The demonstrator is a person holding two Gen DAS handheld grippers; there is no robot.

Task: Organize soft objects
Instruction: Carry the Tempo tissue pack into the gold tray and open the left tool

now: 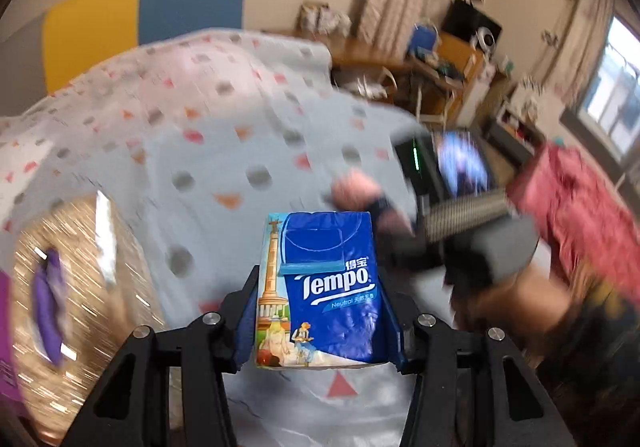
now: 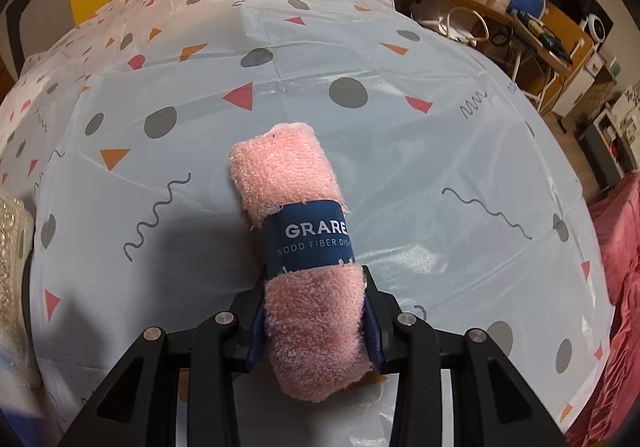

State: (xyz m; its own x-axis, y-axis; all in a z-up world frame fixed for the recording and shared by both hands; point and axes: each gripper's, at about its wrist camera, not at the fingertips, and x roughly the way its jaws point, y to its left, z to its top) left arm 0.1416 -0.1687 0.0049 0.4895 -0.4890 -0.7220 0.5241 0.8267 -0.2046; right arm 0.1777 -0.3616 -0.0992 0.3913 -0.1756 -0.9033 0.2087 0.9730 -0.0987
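Left gripper [image 1: 320,321] clamps a blue tissue pack [image 1: 324,287]. Right gripper [image 2: 316,321] clamps a rolled pink dishcloth [image 2: 300,247] over the patterned tablecloth [image 2: 440,135].

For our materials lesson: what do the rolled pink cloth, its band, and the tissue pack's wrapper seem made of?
Pink cloth: looped terry fibre, fuzzy and matte. Band: probably dark blue paper or card, printed, smooth. Tissue pack: thin glossy plastic film, judging by its sheen and crinkles.

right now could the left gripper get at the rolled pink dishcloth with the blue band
Probably not: the left gripper is already shut on a blue Tempo tissue pack, and the rolled pink dishcloth sits clamped in the right gripper on the patterned tablecloth.
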